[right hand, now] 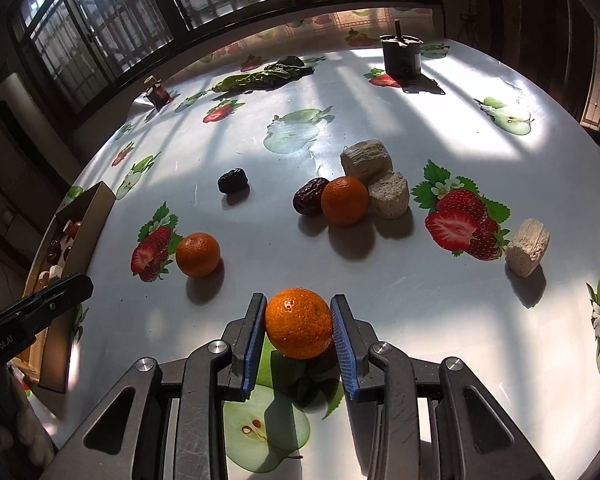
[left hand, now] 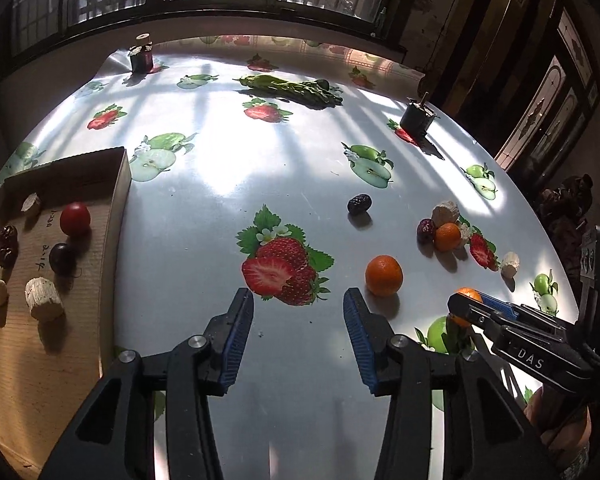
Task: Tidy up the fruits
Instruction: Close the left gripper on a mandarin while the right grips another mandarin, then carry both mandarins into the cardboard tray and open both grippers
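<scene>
While right tongs (right hand: pixel 299 322) pinch a tangerine (right hand: pixel 299 322), its underside stays hidden.

I've got a glossy fruit-print counter (right hand: pixel 440 312) carrying two loose tangerines (right hand: pixel 198 254), dark dates (right hand: pixel 232 180), pale cork-like chunks (right hand: pixel 527 252), leafy greens (right hand: pixel 260 76), a small jar (right hand: pixel 158 91), a dark cup (right hand: pixel 402 54) and a cardboard tray (left hand: pixel 118 208) at the left edge.

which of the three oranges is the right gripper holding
The orange between the right gripper's jaws, nearest its camera. One other orange sits alone; the third touches a red date.
</scene>
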`<state>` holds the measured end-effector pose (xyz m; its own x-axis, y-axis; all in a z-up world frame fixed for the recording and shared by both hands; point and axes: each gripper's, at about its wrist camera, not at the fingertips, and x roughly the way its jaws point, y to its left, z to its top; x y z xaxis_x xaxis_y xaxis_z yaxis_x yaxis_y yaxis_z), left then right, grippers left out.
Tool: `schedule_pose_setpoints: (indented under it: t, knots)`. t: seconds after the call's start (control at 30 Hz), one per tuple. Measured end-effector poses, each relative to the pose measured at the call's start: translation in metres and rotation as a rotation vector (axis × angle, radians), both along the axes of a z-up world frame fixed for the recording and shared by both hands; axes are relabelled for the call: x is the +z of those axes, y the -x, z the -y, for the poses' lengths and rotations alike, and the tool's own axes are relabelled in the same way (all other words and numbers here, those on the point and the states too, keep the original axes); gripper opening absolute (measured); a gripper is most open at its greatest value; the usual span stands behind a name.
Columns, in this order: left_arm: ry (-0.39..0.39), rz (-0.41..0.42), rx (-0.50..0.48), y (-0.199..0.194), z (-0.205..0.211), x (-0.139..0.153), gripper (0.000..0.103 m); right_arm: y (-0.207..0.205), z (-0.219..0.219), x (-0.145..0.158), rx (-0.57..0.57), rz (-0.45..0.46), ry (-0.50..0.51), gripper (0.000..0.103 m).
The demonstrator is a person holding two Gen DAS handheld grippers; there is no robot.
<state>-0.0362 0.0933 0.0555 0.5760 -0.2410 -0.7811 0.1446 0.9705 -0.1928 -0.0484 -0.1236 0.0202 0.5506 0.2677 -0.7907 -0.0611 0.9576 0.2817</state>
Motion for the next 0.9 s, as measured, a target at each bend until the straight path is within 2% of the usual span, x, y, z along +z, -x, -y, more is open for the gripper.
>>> schedule_pose_setpoints:
  t: [0.23, 0.3, 0.4, 0.53, 0.7, 0.73, 0.8, 0.9]
  knots:
    - [-0.059, -0.051, -0.127, -0.031, 0.061, -0.030, 0.050, 0.008, 0.007, 0.006, -0.010, 0.018, -0.005, 0.035]
    - [-0.017, -0.056, -0.164, -0.036, 0.071, -0.035, 0.050, 0.009, 0.015, 0.007, -0.022, 0.019, -0.014, 0.035]
    - [-0.029, -0.061, -0.176, -0.039, 0.082, -0.039, 0.050, 0.011, 0.023, 0.008, -0.033, 0.018, -0.025, 0.035]
    - [-0.028, -0.052, -0.175, -0.038, 0.087, -0.040, 0.044, 0.012, 0.026, 0.008, -0.033, 0.022, -0.025, 0.035]
    - [-0.036, -0.046, -0.158, -0.045, 0.093, -0.042, 0.044, 0.012, 0.025, 0.007, -0.032, 0.019, -0.026, 0.035]
    - [-0.037, -0.044, -0.163, -0.045, 0.096, -0.042, 0.041, 0.013, 0.025, 0.006, -0.033, 0.018, -0.025, 0.035]
    - [-0.027, -0.046, -0.175, -0.046, 0.099, -0.042, 0.026, 0.013, 0.024, 0.006, -0.036, 0.014, -0.025, 0.035]
    - [0.030, -0.065, -0.175, -0.044, 0.093, -0.042, 0.026, 0.015, 0.023, 0.008, -0.042, 0.014, -0.014, 0.035]
